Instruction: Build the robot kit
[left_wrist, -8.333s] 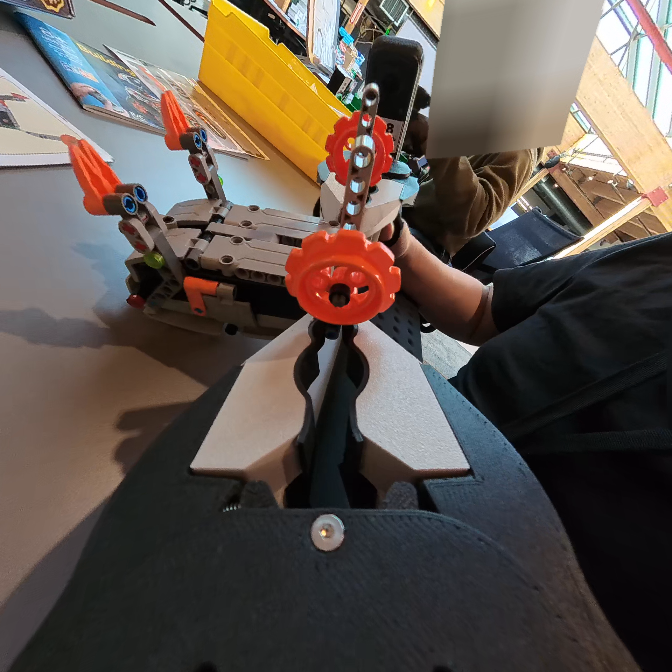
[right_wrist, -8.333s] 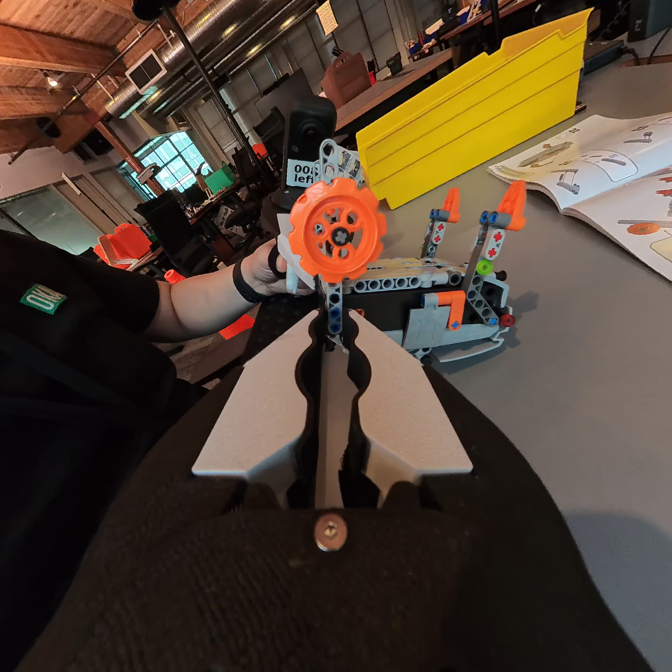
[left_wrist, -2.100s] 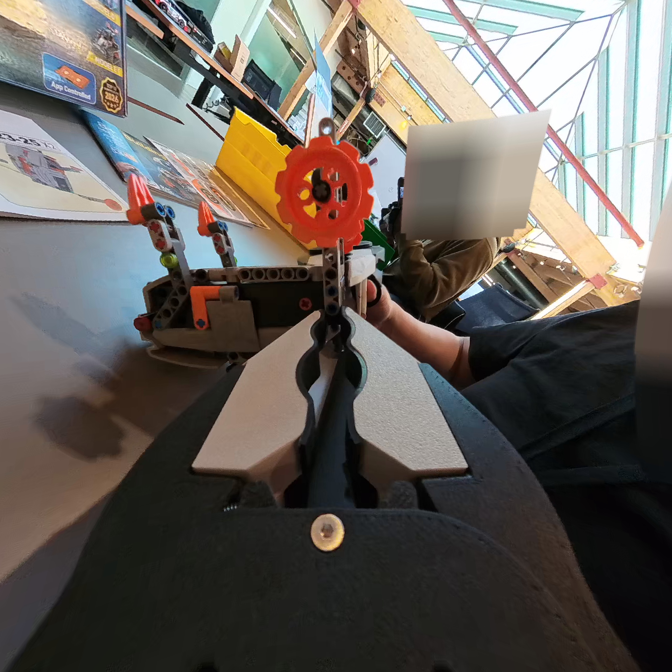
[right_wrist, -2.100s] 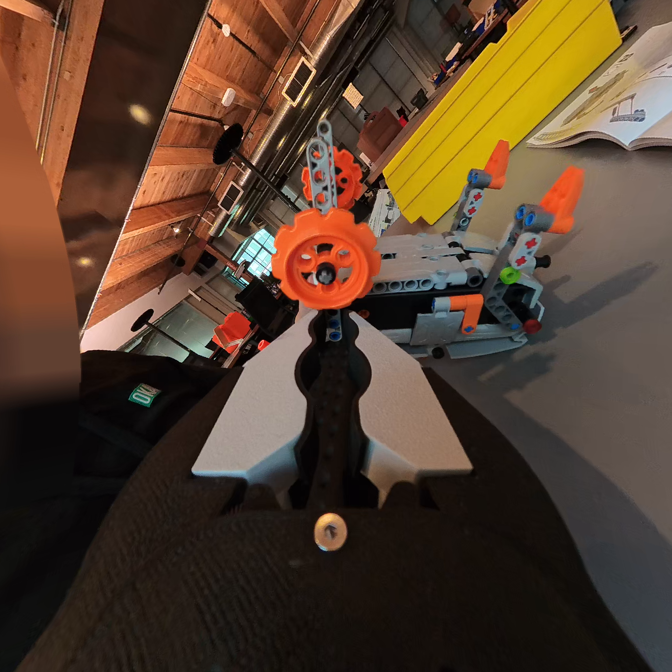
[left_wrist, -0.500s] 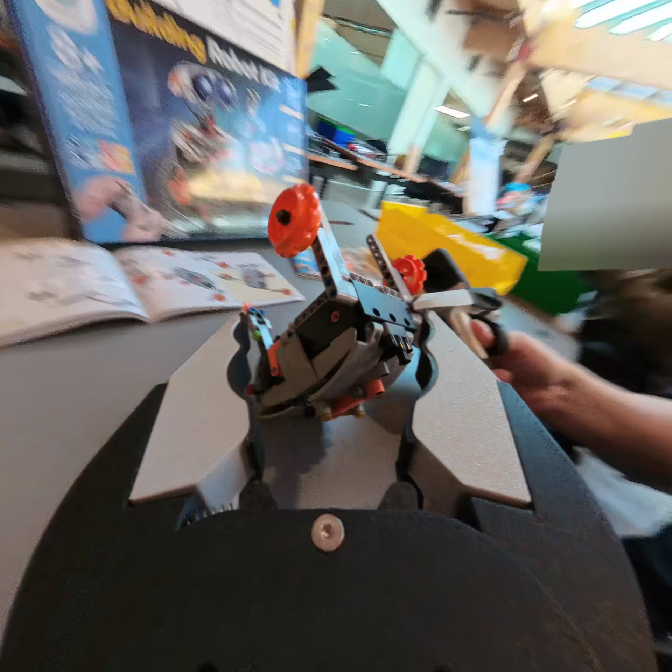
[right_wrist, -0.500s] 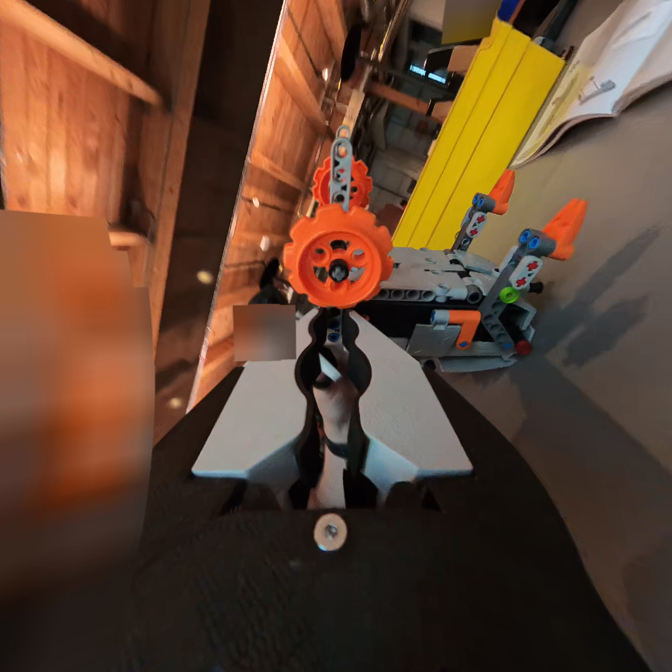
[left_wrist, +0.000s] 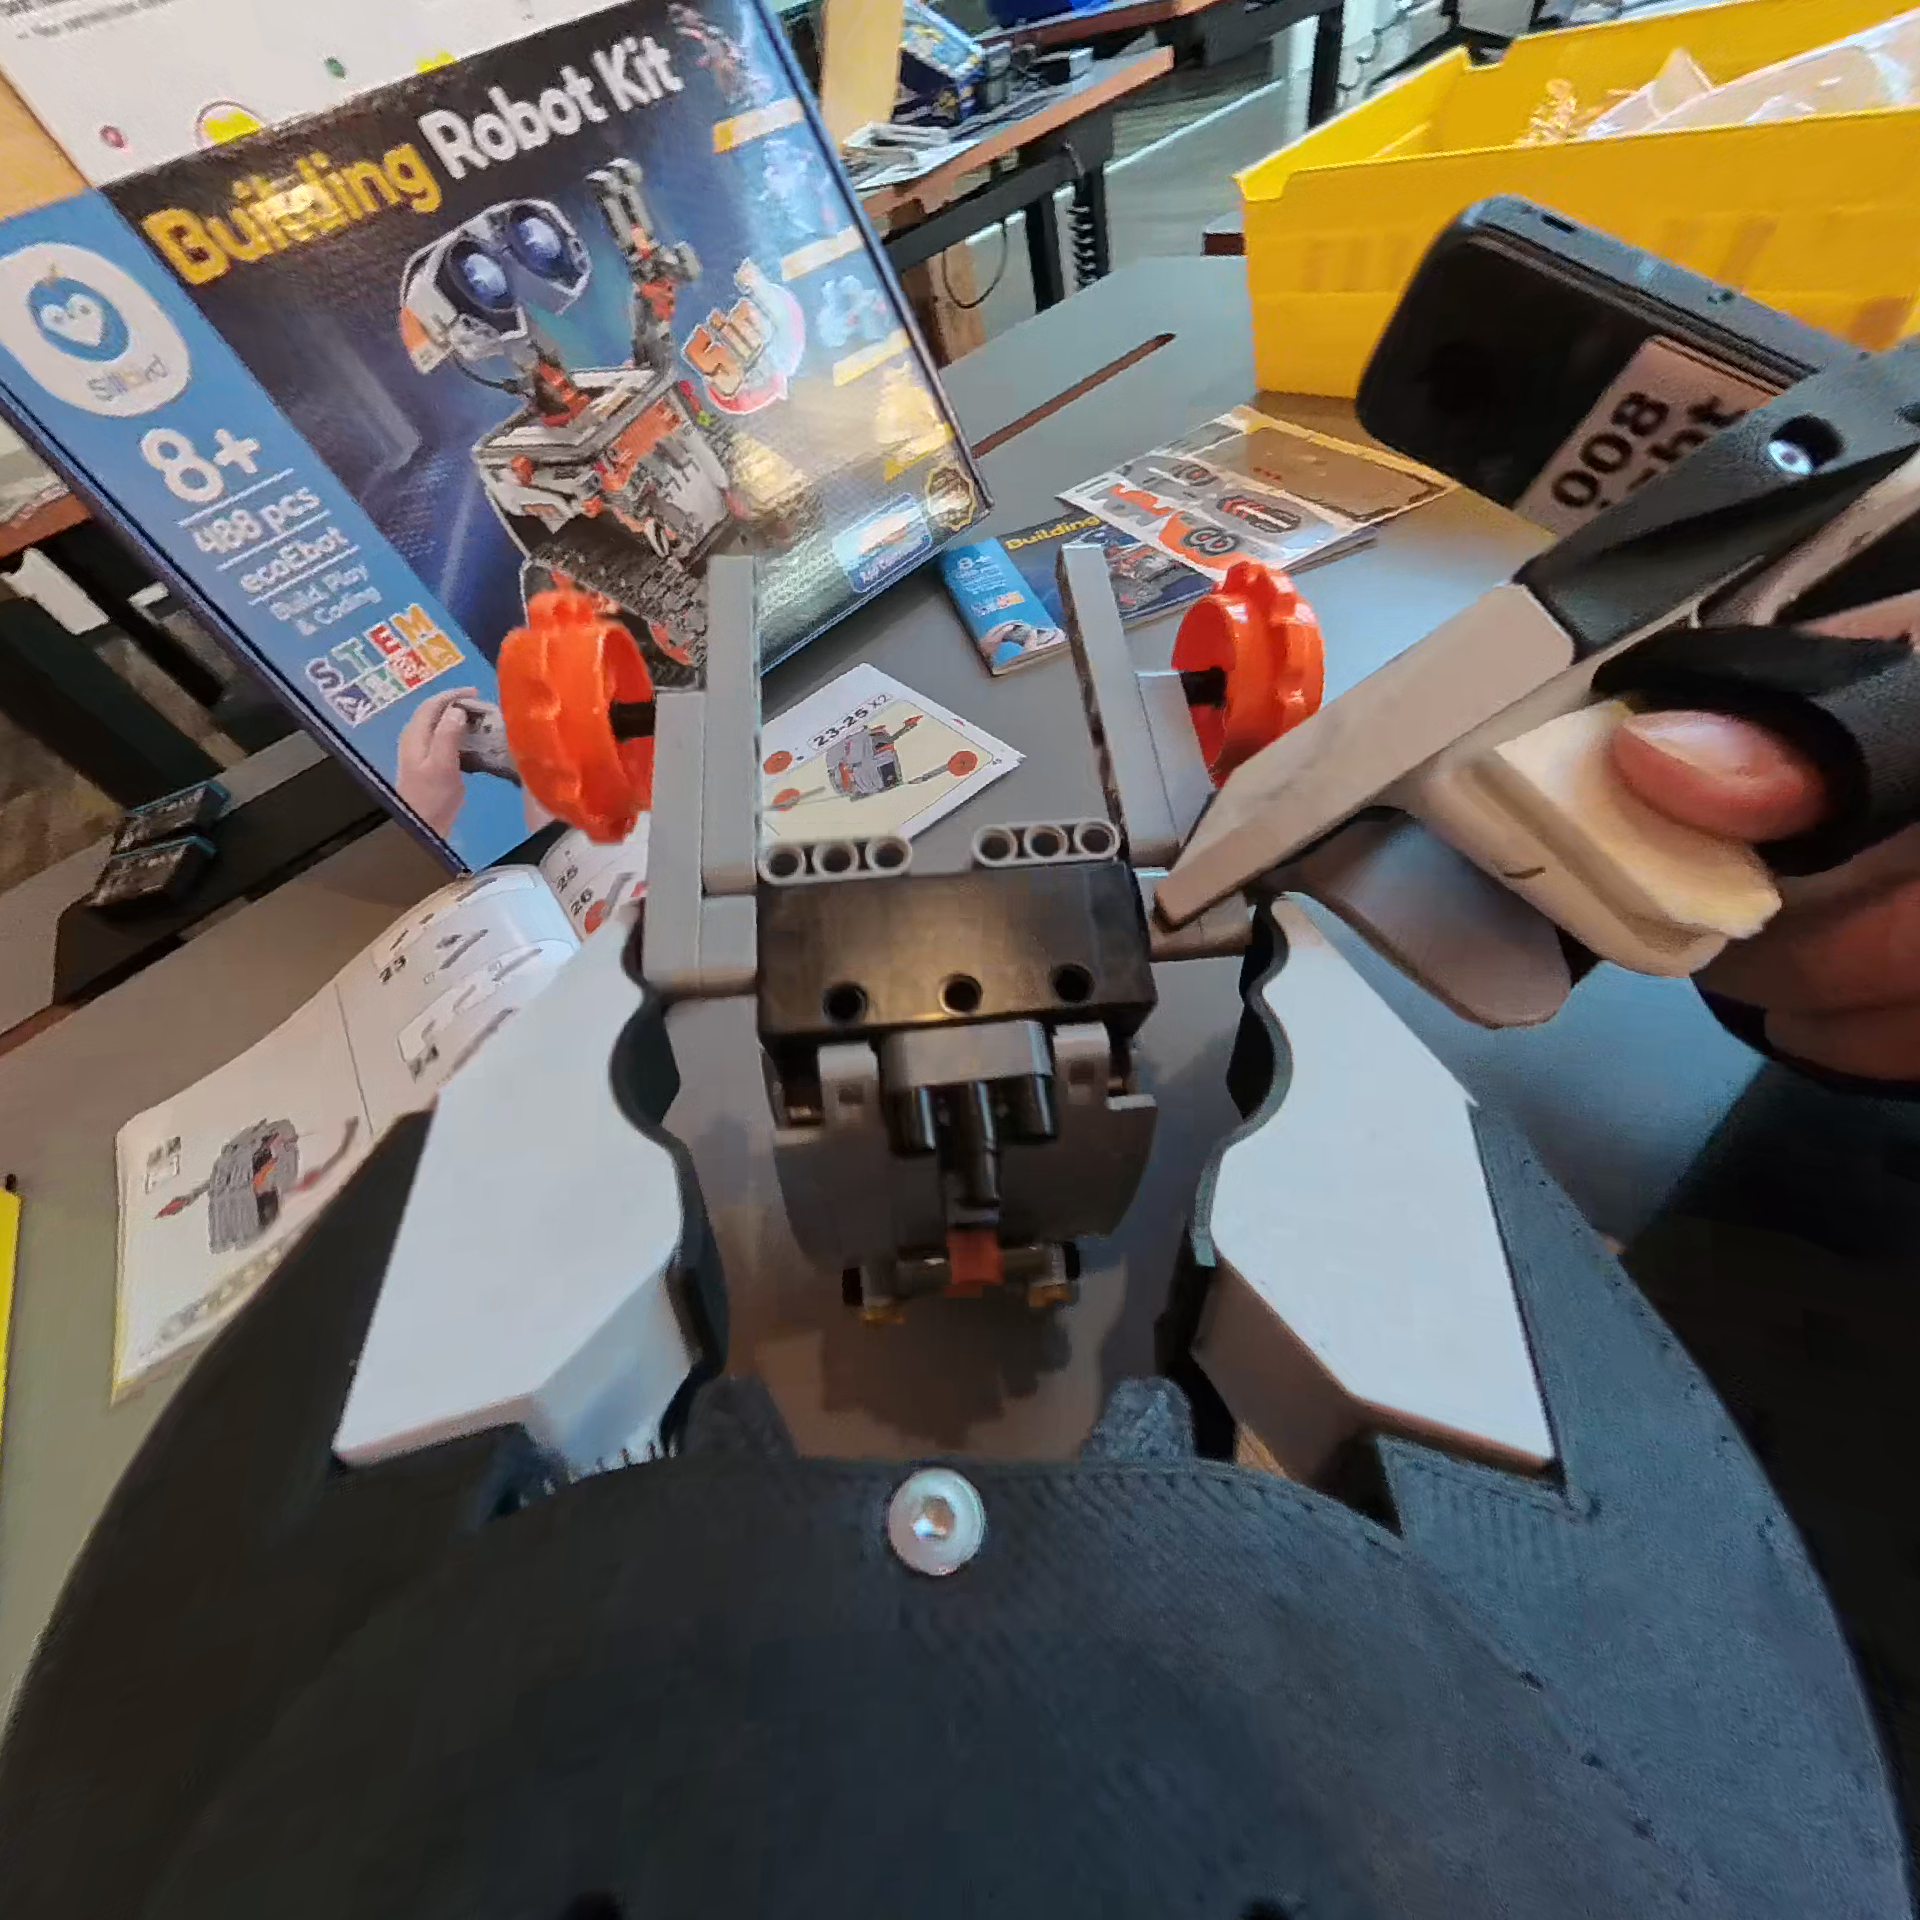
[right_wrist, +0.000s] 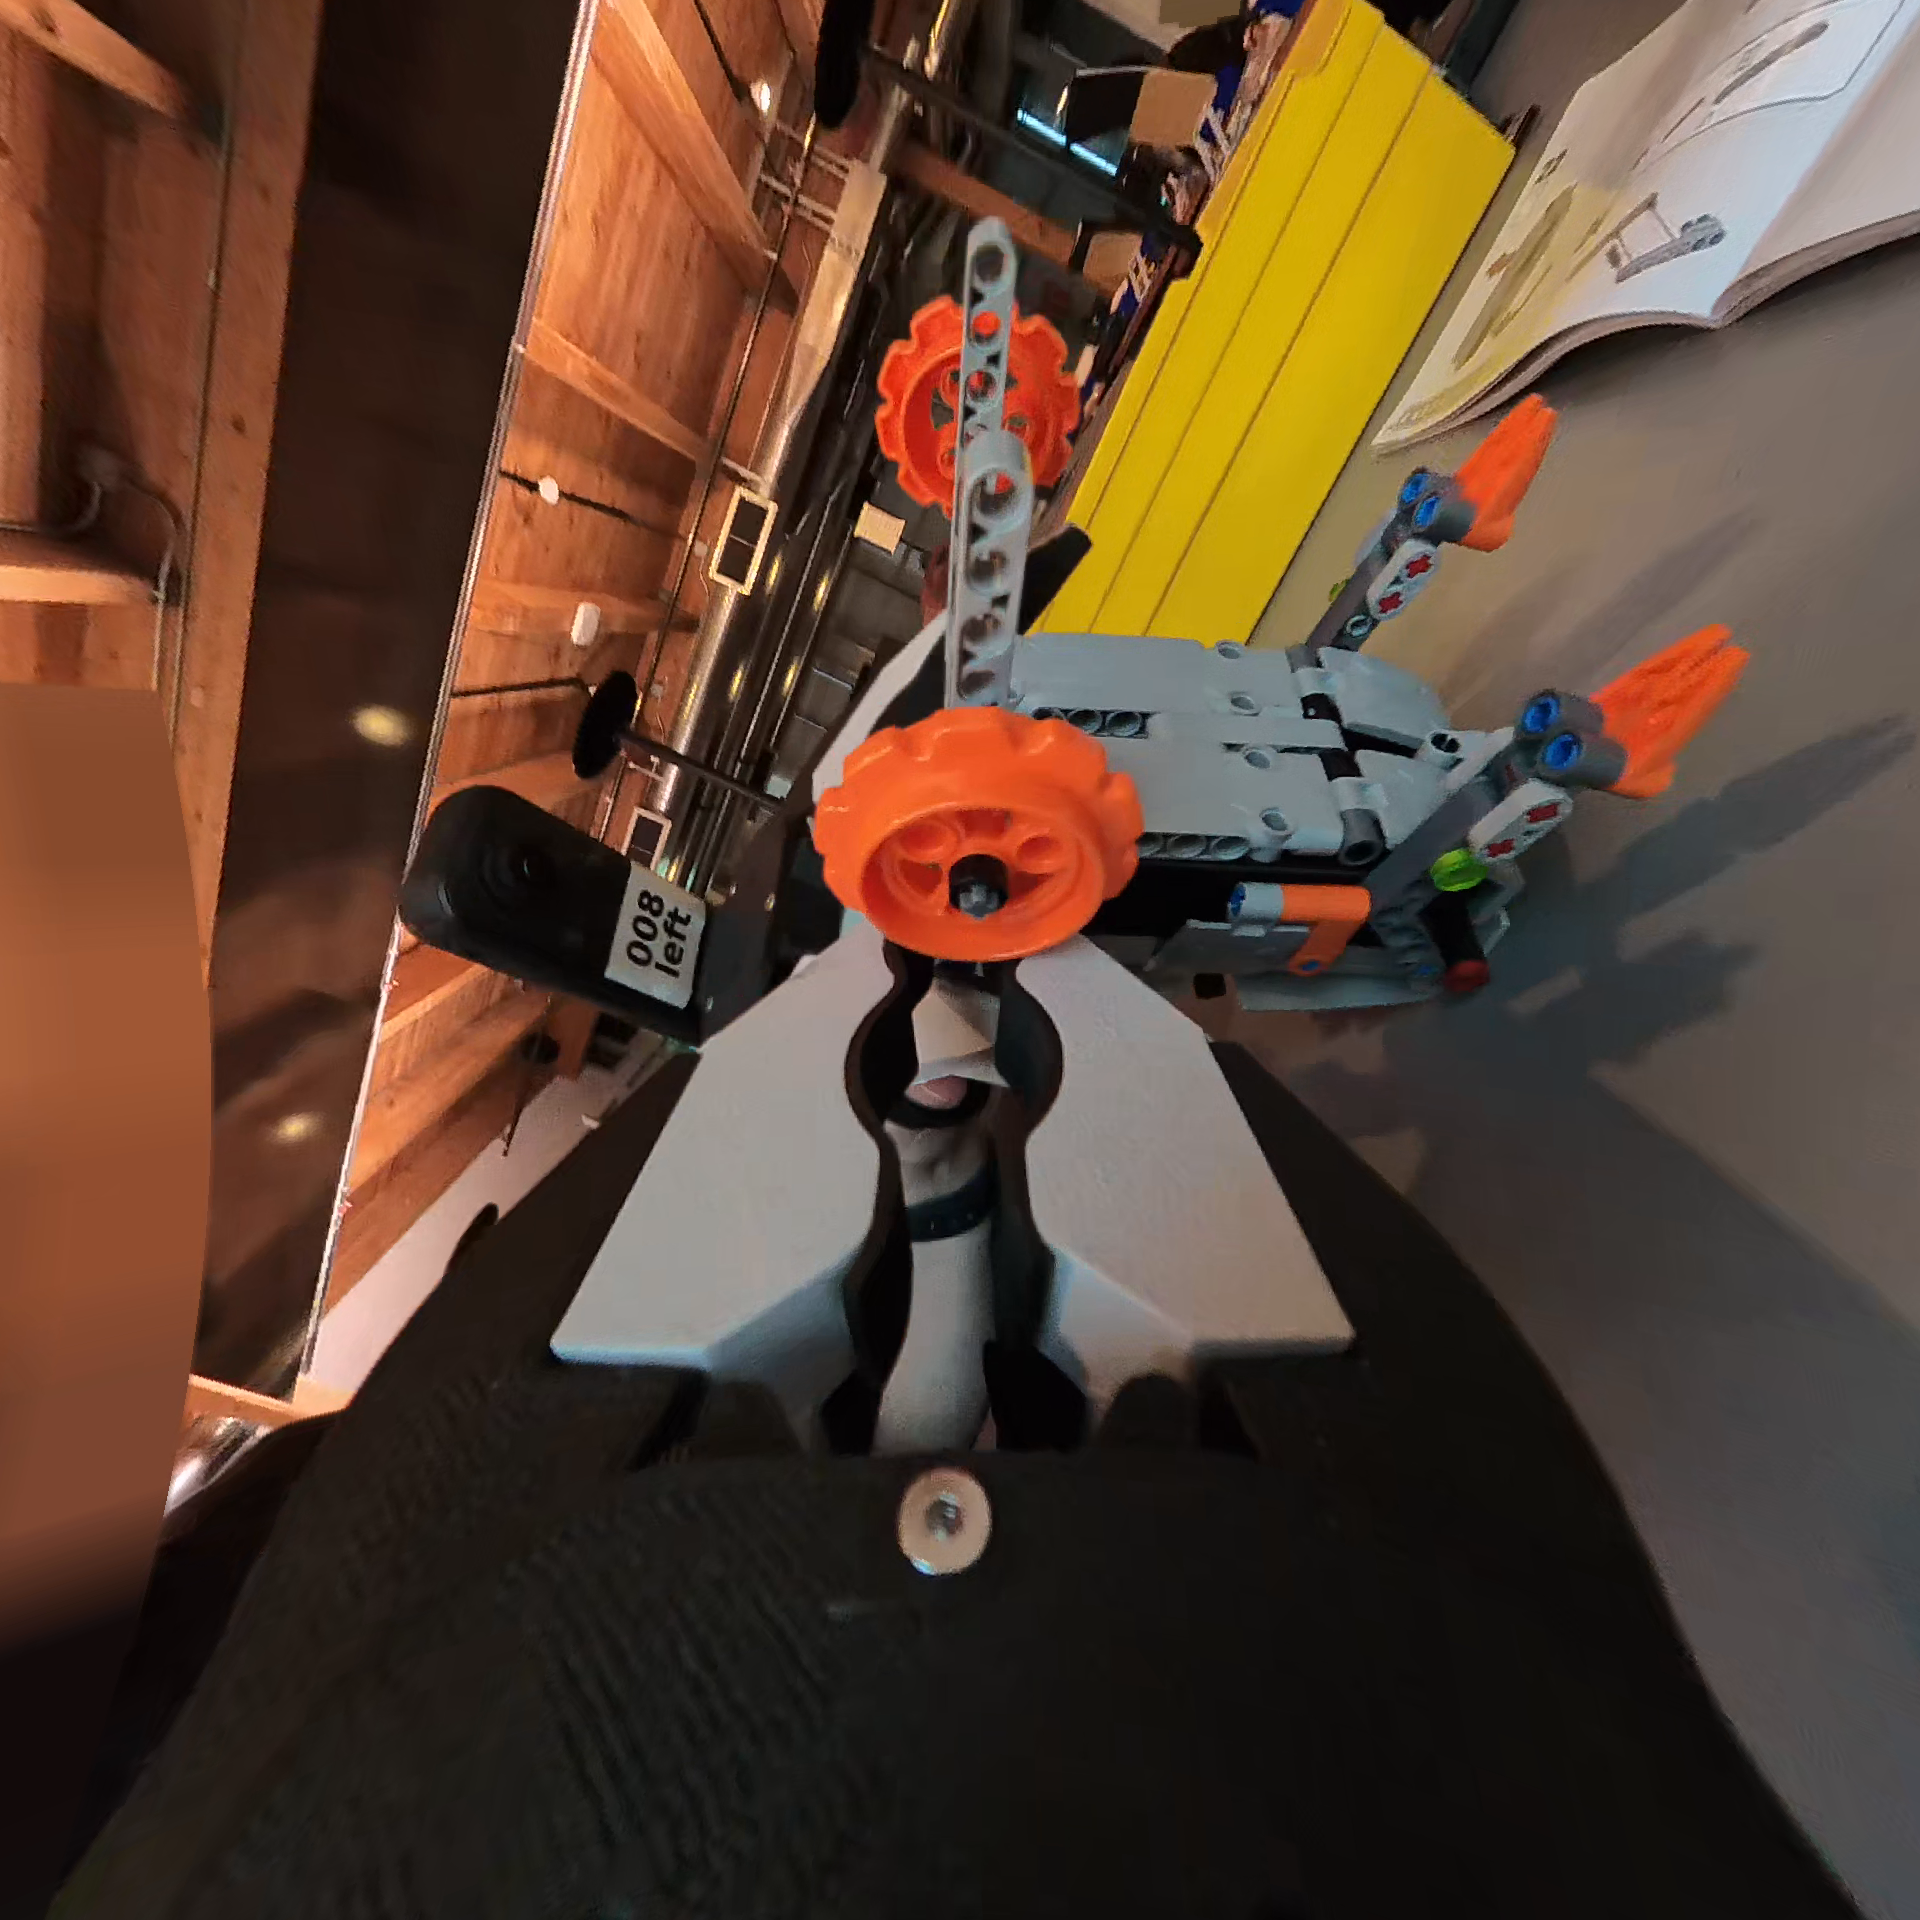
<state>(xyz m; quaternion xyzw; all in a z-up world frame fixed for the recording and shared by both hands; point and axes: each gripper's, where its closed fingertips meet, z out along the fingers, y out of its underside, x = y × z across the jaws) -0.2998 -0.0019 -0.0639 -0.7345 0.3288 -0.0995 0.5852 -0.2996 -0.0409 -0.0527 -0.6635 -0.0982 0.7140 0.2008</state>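
In the left wrist view the left gripper (left_wrist: 940, 935) stands wide open around the rear of the brick model (left_wrist: 956, 1143), one finger on each side of it, contact unclear, while the right gripper (left_wrist: 1184, 904) meets the model's right-hand grey beam (left_wrist: 1101, 707) under an orange wheel (left_wrist: 1247, 665). In the right wrist view its jaws are nearly closed, apparently pinching that beam just behind the near wheel; the model rests on the grey table (right_wrist: 1662, 1351)

A grey and black brick model (left_wrist: 951, 997) sits on the grey table (left_wrist: 125, 1060), two grey beams rising from it, each with an orange gear (left_wrist: 574, 715) outside. Two orange-tipped arms (right_wrist: 1496, 488) stand at its far end.
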